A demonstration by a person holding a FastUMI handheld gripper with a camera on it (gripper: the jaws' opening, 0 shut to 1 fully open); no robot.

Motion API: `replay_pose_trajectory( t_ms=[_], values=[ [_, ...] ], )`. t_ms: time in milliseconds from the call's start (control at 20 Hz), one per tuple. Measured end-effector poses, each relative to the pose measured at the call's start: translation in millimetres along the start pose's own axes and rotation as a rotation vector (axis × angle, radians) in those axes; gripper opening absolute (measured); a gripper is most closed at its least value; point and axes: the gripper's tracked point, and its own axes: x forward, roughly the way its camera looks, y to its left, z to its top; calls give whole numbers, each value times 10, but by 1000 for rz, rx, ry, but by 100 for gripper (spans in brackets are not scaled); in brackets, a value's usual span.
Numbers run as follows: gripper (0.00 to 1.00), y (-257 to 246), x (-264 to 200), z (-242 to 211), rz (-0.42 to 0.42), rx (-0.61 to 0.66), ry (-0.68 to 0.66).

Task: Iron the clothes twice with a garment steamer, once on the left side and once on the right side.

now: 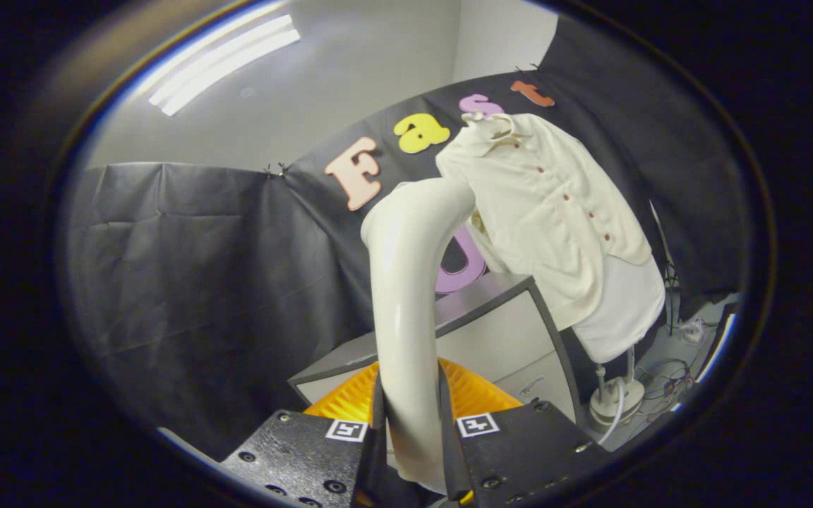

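Tool (412, 430) clenched on the glossy cream-white curved plastic handle of the garment steamer (406, 282), one finger pressing each side of the lower handle. Handle rises from between the fingers and bends over toward the garment; the steamer head is turned away, its face can't be made out.

Cream short-sleeved button-front shirt (555, 212) hangs on a white fabric dress form (625, 310), beyond the fingers and to their right, well apart from the tool. Row of small reddish buttons runs down the shirt front. Dress form stands on a thin pole with a white round base (615, 402) on the floor, cables nearby. Grey-edged white cabinet (498, 331) sits between the tool and the form. Ribbed orange piece (477, 395) just ahead of the fingers, behind the handle; can't tell what it is.

Judgement: steamer is held and carried, head near the shirt's upper sleeve side but contact unclear; neither pass looks done.

To do it well: keep the grip firm, swing the head square to the shirt front, start high on one side of the button row, draw straight down with light contact, then repeat on the other side. Avoid snagging buttons or tipping the form.
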Motion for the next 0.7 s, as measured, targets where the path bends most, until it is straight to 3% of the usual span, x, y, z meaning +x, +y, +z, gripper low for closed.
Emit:
replay_pose_trajectory(
  t_ms=[250, 450, 700],
  values=[
    [31, 626, -1, -89, 9, -218, -22],
    [31, 947, 13, -168, -2, -303, -6],
    [32, 1063, -35, 46, -59, -375, -105]
  ],
)
